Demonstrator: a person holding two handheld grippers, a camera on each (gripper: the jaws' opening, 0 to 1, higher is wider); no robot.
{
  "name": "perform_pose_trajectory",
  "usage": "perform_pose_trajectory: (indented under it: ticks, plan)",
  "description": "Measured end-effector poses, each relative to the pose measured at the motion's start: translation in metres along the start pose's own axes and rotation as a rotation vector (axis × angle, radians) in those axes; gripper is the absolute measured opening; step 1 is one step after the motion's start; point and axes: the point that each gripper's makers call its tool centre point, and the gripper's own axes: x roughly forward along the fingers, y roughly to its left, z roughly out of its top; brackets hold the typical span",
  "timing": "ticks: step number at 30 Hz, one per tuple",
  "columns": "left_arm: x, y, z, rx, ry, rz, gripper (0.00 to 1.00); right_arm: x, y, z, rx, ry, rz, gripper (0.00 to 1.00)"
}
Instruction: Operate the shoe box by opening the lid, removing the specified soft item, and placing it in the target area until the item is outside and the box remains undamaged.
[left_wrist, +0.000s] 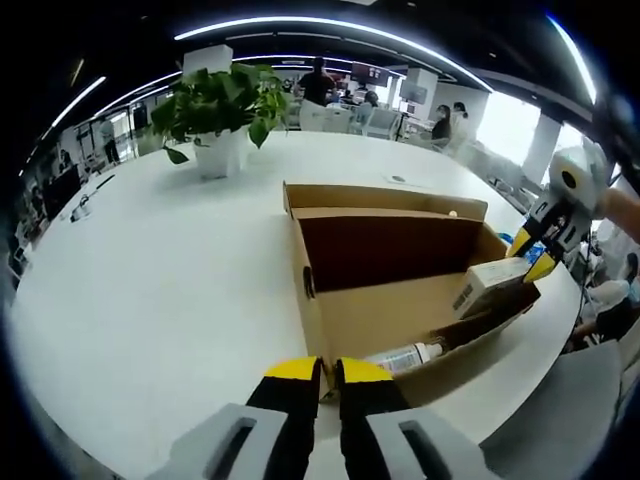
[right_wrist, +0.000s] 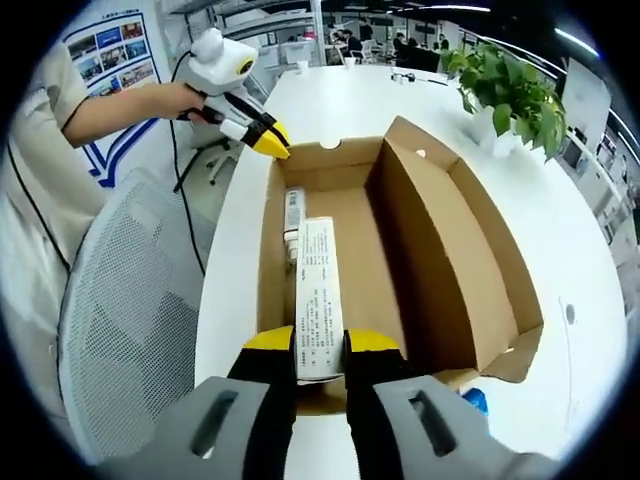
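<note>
Yellow-tipped right tongs (right_wrist: 320, 345) clamp white carton (right_wrist: 319, 295) over shoe box (right_wrist: 440, 250)

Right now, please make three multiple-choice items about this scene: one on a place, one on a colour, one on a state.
1. Where does the plant stand?
A. on the white table, beyond the box
B. inside the box
C. on the chair

2. What colour are the gripper tips?
A. red
B. yellow
C. green

3. What does the right gripper do?
A. hangs open above the table
B. grips the box wall
C. is shut on the carton

Answers: 1 A, the pot rests on the table behind the box. 2 B, both views show yellow tips. 3 C, its jaws clamp the white carton's end.
</note>
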Motion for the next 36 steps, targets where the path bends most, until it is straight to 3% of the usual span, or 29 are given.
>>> perform_pose_trajectory:
  ticks: [9, 21, 36]
  plan:
    - [0.000, 0.000, 0.000, -0.006, 0.003, 0.001, 0.06, -0.021, -0.002, 0.011, -0.003, -0.050, -0.034, 0.15]
    - [0.000, -0.001, -0.001, -0.019, 0.011, 0.005, 0.06, -0.052, -0.008, 0.011, -0.022, -0.076, -0.070, 0.15]
    - [-0.001, -0.002, -0.001, -0.030, 0.022, 0.019, 0.05, -0.099, -0.021, -0.010, -0.035, -0.082, -0.118, 0.15]
